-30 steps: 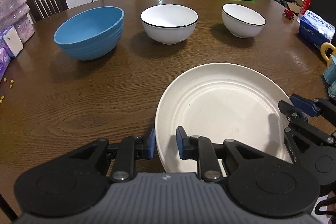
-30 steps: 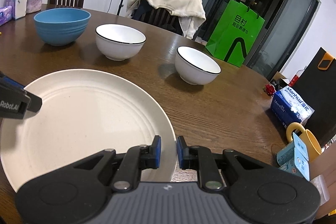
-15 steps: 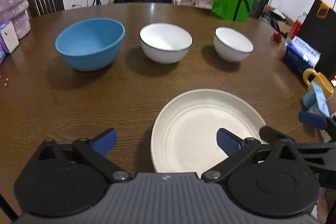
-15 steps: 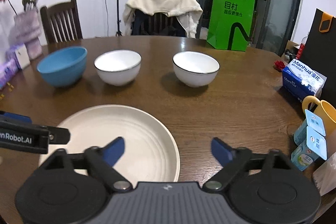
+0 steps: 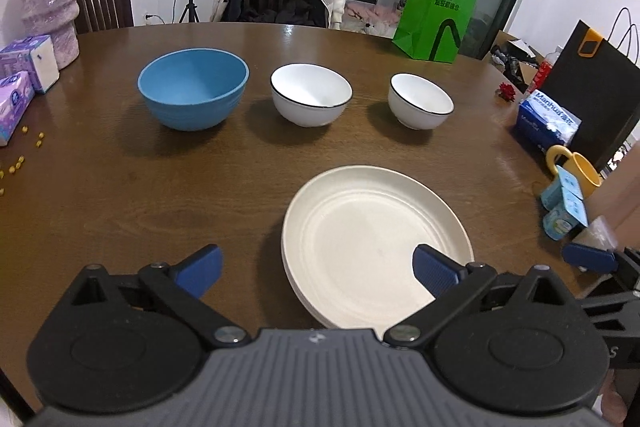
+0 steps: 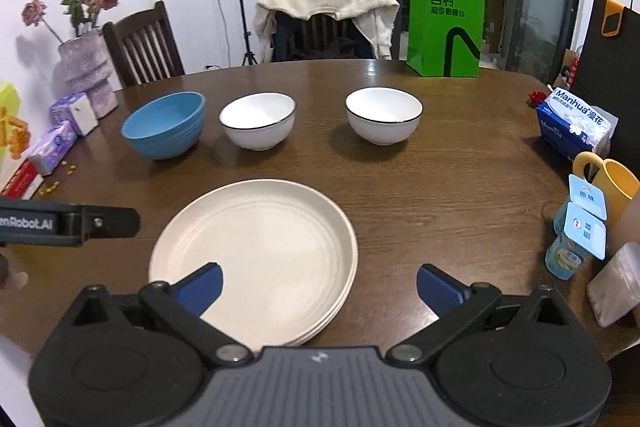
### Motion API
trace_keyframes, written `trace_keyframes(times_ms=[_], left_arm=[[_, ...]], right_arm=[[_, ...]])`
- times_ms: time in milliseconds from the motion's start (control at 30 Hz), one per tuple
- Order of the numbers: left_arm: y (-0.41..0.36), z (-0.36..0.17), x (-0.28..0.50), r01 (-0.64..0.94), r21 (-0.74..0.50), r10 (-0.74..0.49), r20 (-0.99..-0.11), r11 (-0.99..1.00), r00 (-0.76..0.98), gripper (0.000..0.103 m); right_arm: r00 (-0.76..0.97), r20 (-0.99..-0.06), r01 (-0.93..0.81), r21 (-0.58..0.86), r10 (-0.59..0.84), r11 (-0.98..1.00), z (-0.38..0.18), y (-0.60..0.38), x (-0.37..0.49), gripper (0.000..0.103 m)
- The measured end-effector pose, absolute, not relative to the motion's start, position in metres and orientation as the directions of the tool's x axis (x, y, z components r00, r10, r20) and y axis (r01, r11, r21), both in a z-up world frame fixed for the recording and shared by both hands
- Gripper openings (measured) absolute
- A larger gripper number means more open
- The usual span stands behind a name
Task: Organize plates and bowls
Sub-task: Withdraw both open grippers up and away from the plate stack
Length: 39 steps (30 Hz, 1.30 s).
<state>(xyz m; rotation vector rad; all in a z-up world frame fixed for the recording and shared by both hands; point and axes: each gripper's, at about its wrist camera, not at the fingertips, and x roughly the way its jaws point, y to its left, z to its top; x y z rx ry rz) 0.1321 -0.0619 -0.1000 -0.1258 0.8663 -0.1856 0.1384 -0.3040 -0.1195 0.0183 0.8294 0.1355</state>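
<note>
From the left wrist, the left gripper (image 5: 316, 267) has its jaws spread wide and holds nothing; one blue pad sits over bare wood, the other over the near part of the cream plate stack (image 5: 374, 247), without touching it. The stack lies flat on the round wooden bench (image 5: 120, 211). Beyond it stand, in a row from left to right, a blue bowl (image 5: 193, 94), a larger white bowl (image 5: 311, 94) and a smaller white bowl (image 5: 421, 100), all upright and apart from one another. From the right wrist, the right gripper (image 6: 318, 287) is opening its jaws, already wide, with nothing between the pads; its left pad hangs over the plate stack's (image 6: 256, 255) near rim. A mustard mug (image 6: 612, 179) and a tissue pack (image 6: 572, 127) sit at the bench's right edge.
</note>
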Motion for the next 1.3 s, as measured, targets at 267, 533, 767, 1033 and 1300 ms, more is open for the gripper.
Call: trace_keyframes(times_ms=[267,533,767,1033,1300], left_arm=[[-0.074,-0.088,0.104,0.113,-0.148,-0.186,-0.730,0.983,0.658,0.103],[-0.072,-0.081,0.086,0.097,-0.147,-0.173,-0.710,0.984,0.682,0.103],[-0.072,-0.071,0.078,0.084,-0.142,-0.160,-0.694,0.986,0.702,0.103],[-0.075,-0.064,0.075,0.084,-0.124,-0.147,-0.684,0.989,0.715,0.103],[-0.072,-0.062,0.078,0.104,-0.116,-0.156,-0.682,0.988,0.714,0.103]], right_arm=[[0.705,-0.696,-0.119,0.073,0.136,0.990,-0.102,-0.304,0.117,0.103],[0.718,-0.679,-0.119,0.098,0.154,0.988,-0.095,-0.307,0.103,0.103],[0.728,-0.663,-0.133,0.112,0.174,0.985,-0.088,-0.307,0.093,0.103],[0.746,-0.647,-0.121,0.105,0.160,0.987,-0.081,-0.312,0.088,0.103],[0.751,-0.647,-0.088,0.097,0.130,0.991,-0.077,-0.312,0.089,0.103]])
